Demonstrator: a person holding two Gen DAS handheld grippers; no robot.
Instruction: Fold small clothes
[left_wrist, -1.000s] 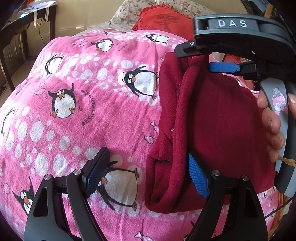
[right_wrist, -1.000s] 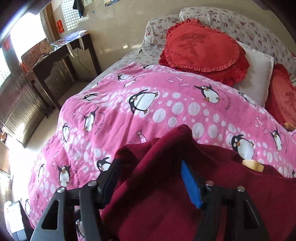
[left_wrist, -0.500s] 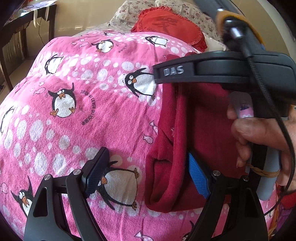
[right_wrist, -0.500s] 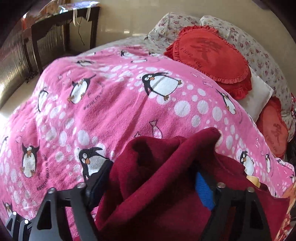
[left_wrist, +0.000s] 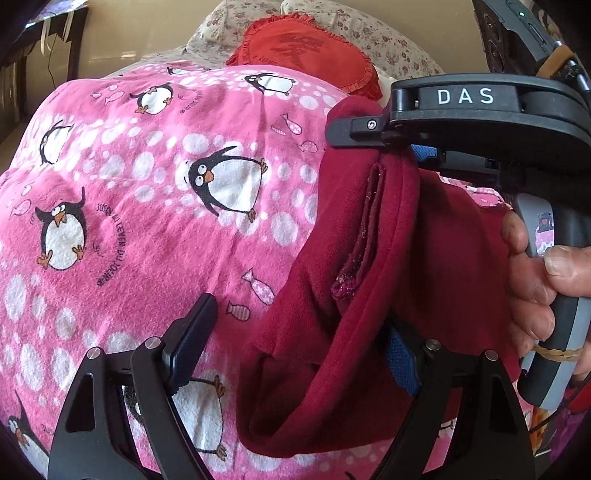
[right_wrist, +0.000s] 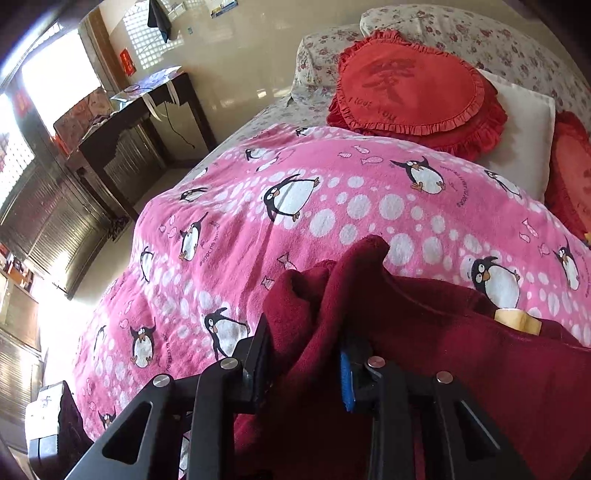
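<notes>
A dark red fleece garment (left_wrist: 354, 295) lies on the pink penguin blanket (left_wrist: 147, 221). My left gripper (left_wrist: 295, 350) is open, its fingers wide apart; the garment's folded edge drapes over the right finger (left_wrist: 400, 358), the left finger sits over bare blanket. My right gripper (right_wrist: 306, 362) is shut on a bunched fold of the garment (right_wrist: 424, 350) and holds it up off the blanket. In the left wrist view the right gripper (left_wrist: 388, 144) shows at the upper right, pinching the garment's upper edge, with the person's hand (left_wrist: 532, 280) on its handle.
Red heart-shaped cushions (right_wrist: 410, 88) and a white pillow (right_wrist: 517, 129) lie at the bed's head. A dark wooden desk (right_wrist: 133, 122) stands by the wall, left of the bed. A small yellowish object (right_wrist: 517, 321) sits on the garment's far edge.
My right gripper closed tighter on the garment fold and lifted its edge, swinging left then back right. The left gripper stayed open in place while more fabric slid between its fingers.
</notes>
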